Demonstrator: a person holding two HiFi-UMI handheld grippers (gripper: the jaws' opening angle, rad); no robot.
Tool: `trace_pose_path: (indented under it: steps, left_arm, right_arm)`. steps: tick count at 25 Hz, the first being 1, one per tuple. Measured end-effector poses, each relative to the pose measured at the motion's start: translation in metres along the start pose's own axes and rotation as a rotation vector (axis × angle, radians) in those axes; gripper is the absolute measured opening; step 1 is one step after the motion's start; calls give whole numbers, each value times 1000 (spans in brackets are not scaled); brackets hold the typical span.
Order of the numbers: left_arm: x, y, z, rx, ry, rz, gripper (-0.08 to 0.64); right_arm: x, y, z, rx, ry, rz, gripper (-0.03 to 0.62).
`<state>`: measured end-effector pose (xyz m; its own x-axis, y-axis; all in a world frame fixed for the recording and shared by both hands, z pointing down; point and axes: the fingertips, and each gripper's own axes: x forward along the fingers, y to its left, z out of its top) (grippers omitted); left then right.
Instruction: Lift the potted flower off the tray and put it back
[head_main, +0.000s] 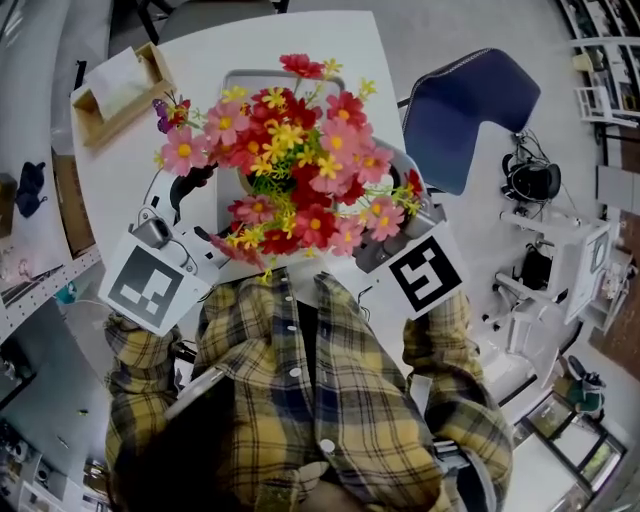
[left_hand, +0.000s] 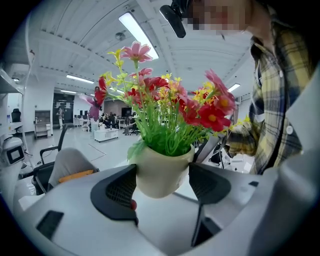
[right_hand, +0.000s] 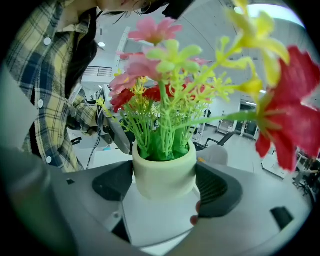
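Two pinches, one load: the potted flower (head_main: 300, 170) is held tilted in the air, off the tray (head_main: 232, 85) above the table (head_main: 200, 60), pinched by left tongs (left_hand: 161, 176) and right tongs (right_hand: 164, 180) alike; with uneven squeeze it could be twisted loose and dropped.
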<state>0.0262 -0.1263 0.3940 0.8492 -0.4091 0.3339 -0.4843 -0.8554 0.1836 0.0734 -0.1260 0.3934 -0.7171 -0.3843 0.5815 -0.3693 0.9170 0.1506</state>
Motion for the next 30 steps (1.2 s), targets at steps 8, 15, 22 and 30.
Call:
trace_pose_path:
  steps: [8, 15, 22, 30]
  left_arm:
    - [1, -1, -5, -11, 27, -25, 337]
    - [0, -4, -7, -45, 52, -41, 337]
    - [-3, -5, -10, -63, 81, -49, 337]
    - [-3, -7, -9, -64, 119, -59, 337]
  right_arm:
    - [0, 2, -5, 34, 25, 1, 368]
    - [-1, 6, -5, 66, 33, 3, 368]
    - [0, 10, -6, 99, 32, 16, 368]
    - [-1, 13, -6, 124, 46, 23, 368]
